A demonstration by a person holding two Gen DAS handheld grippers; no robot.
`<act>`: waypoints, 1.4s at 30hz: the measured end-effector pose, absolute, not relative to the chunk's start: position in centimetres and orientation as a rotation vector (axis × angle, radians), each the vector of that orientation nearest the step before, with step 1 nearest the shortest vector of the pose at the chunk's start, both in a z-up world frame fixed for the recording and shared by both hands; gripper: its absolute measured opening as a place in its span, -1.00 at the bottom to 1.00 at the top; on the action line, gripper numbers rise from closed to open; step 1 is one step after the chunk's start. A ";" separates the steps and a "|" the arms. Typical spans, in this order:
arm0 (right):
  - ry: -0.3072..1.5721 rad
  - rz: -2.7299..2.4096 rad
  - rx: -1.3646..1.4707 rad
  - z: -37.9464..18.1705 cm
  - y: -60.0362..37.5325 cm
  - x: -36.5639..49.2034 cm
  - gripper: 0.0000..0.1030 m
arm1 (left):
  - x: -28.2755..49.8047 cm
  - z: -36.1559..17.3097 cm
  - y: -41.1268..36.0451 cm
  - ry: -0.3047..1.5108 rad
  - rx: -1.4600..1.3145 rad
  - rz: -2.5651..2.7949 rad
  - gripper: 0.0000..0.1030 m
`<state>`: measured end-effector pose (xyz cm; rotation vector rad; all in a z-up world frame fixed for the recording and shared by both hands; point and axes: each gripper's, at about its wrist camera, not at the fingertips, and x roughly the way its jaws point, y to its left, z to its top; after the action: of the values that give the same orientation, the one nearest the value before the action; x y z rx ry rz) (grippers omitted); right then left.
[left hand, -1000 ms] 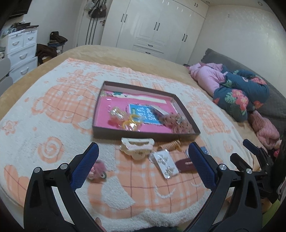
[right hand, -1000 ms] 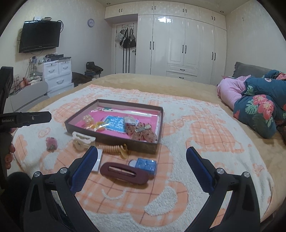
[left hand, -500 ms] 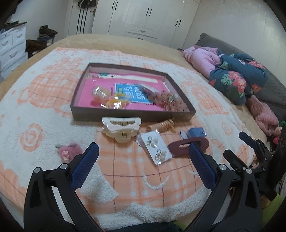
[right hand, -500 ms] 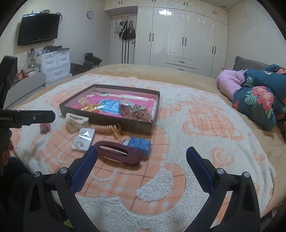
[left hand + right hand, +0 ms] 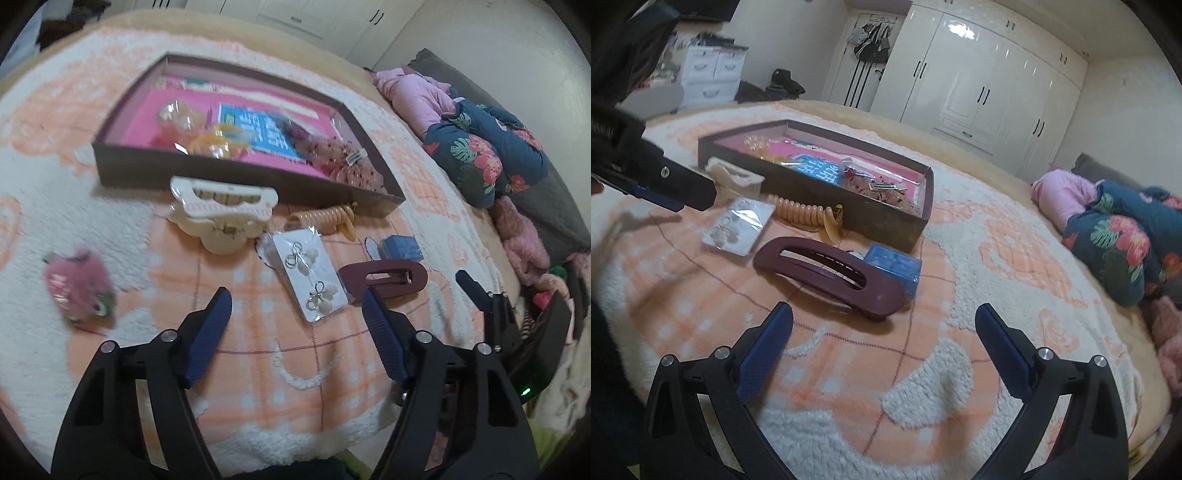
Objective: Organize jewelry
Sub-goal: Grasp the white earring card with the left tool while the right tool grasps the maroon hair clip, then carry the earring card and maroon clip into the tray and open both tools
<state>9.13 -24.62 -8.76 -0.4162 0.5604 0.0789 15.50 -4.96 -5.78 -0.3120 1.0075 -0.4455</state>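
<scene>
Left gripper (image 5: pixel 297 314) fingers spread, empty, over the bed blanket (image 5: pixel 258 369) just short of the earring card (image 5: pixel 312 275). Right gripper (image 5: pixel 882 332) fingers spread too, empty, near the maroon hair clip (image 5: pixel 831 269). Cream claw clip (image 5: pixel 221 214) and coil hair tie (image 5: pixel 325 218) lie against the front wall of the tray (image 5: pixel 221 173); blue box (image 5: pixel 895 267) touches the maroon clip.

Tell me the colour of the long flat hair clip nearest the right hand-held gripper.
The hair clip is dark maroon, plain with no pattern; it shows best in the right wrist view.
</scene>
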 end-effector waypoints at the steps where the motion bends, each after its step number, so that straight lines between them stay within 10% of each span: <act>1: 0.553 0.075 -0.430 -8.9 -24.4 9.3 0.86 | 15.7 -6.0 -5.0 1.019 -0.328 -0.453 0.21; 8: 0.500 0.063 -0.502 -9.2 -23.4 10.7 0.83 | 17.0 -6.8 -5.6 1.059 -0.352 -0.457 0.20; 20: 0.454 0.078 -0.520 -9.0 -24.6 10.9 -0.74 | 18.8 -7.0 -8.0 1.065 -0.248 -0.398 0.20; 42: 0.486 0.088 -0.252 -5.6 -28.3 10.3 -0.83 | 17.6 -5.6 -10.1 0.994 -0.126 -0.447 -0.31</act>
<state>10.34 -28.29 -5.55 -0.2524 0.4860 0.0878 17.62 -10.06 -5.63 -0.1255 0.9941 -0.4465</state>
